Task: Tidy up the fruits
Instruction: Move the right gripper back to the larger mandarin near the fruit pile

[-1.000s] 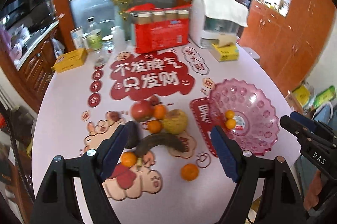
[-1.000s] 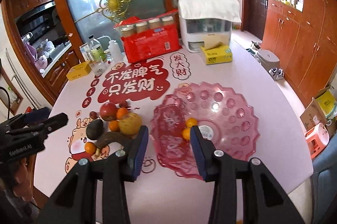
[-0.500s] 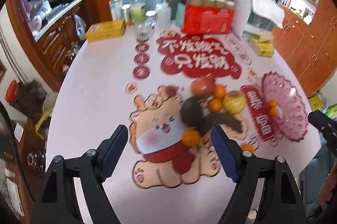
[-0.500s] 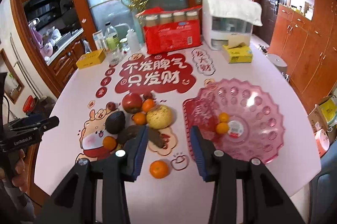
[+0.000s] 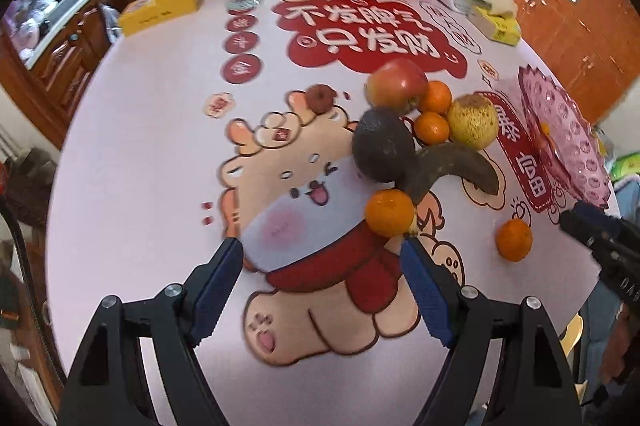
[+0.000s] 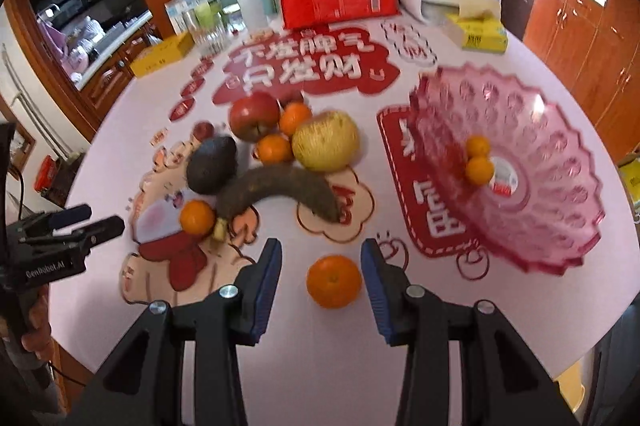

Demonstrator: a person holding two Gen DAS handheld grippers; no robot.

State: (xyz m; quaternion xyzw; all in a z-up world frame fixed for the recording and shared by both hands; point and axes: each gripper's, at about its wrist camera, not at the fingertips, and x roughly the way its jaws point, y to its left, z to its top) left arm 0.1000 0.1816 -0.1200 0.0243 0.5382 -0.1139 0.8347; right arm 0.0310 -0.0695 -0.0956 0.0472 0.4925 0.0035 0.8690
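Lone round orange tangerine (image 6: 334, 280) on the pale printed tabletop (image 6: 320, 358), framed by the right gripper (image 6: 321, 258), blue pads spread, neither touching it. Just beyond: blackened curved banana (image 6: 280, 194), dark avocado (image 6: 211, 163), yellow pear (image 6: 325, 141), red apple (image 6: 253, 115), more tangerines. To the right, pink scalloped plastic bowl (image 6: 552, 161) holding two small oranges (image 6: 478, 161). Left gripper (image 5: 322, 258) spread wide over the cartoon print, empty.

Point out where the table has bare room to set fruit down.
Bare: the near table edge below the lone orange, and the table's left side beyond the cartoon print. The pink bowl holds only two oranges. Crowded: the fruit pile around the avocado.
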